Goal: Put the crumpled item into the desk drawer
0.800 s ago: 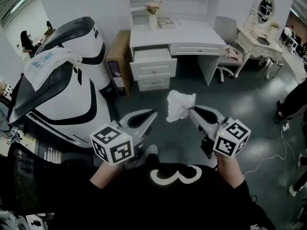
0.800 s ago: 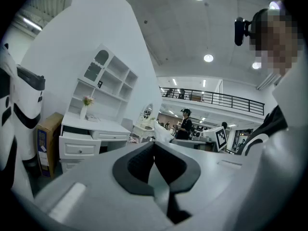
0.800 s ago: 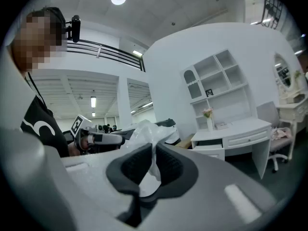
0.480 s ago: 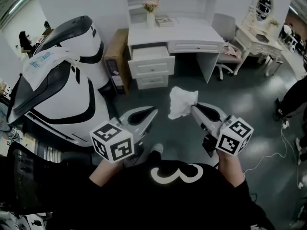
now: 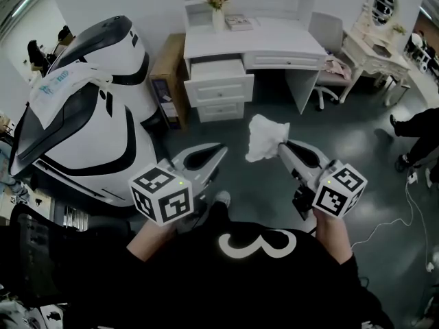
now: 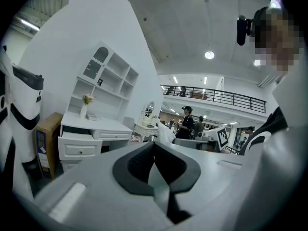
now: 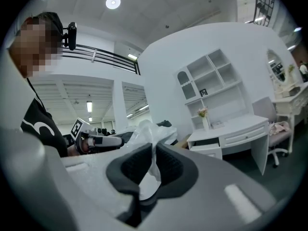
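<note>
Head view, looking steeply down. Person holds two grippers low in the frame. R gripper (image 5: 282,144), right of ctr, has its jaws pressed together on a corner of the crumpled item (image 5: 264,137), a thin white wad that sticks up past the tips; the right gripper view shows it pinched between the pads. L gripper (image 5: 221,149), left of ctr, has its jaws closed w/ nothing between them.

White desk (image 5: 274,43) stands at top ctr, well apart from both grippers. Its top drawer (image 5: 218,69) is pulled out; the two drawers beneath look closed.

Step in hand, as judged: carrying the item to the desk. To do it well, hold the pinch firm, since the wad looks light and floppy. Bring it right over the open drawer and lower it inside the walls before letting go. L gripper is free to widen the drawer or push it closed.

Containers: drawer interior reads pale, contents can't be made out from here. Cardboard box (image 5: 168,74) left of the desk, contents not visible.
</note>
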### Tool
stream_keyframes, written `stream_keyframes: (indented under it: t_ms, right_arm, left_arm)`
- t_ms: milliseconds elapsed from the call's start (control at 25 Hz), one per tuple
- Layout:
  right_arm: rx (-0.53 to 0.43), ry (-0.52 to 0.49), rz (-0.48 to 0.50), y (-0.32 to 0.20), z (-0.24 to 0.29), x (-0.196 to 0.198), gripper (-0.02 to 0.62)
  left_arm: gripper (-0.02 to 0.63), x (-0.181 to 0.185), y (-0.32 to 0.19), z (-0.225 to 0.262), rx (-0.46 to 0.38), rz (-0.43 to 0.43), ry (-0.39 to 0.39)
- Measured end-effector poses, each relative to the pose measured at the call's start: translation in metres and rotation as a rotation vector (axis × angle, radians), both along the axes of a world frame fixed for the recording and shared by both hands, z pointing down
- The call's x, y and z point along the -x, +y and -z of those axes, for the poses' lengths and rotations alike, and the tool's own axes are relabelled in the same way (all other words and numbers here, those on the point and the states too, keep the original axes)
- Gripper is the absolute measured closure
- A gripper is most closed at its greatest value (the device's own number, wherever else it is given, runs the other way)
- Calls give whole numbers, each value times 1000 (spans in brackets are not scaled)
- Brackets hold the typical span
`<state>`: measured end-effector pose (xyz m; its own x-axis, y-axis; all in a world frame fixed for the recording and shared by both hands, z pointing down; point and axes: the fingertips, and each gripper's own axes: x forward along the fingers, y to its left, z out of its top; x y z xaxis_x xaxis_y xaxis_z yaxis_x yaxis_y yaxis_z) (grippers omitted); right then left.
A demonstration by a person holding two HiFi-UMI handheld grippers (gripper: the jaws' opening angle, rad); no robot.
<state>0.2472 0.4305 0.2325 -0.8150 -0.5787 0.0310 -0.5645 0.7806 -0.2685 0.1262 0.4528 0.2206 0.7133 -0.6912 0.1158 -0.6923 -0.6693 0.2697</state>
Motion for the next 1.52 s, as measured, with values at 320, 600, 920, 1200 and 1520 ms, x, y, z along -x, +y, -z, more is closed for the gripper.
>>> stream_keyframes:
  t_ms: [320,600,920,1200,1520]
  right_arm:
    - [20,9,16,-44,-18,14,566]
    - [76,26,11,-108,-35,35,566]
    - [168,30,-7,-229,-56,76,566]
    - [245,48,-27,-349,-75,118,566]
    - [302,86,-58,-455,-99,168,566]
  left_arm:
    - [595,7,-45,-14,21,5,-7]
    - [595,28,-113,-29,69,-1,6]
    - [595,70,-240,-51,164,-12,12]
    - [595,103,-368,-67,226,-49,15]
    - [595,150,-478,-98,289,-65,24]
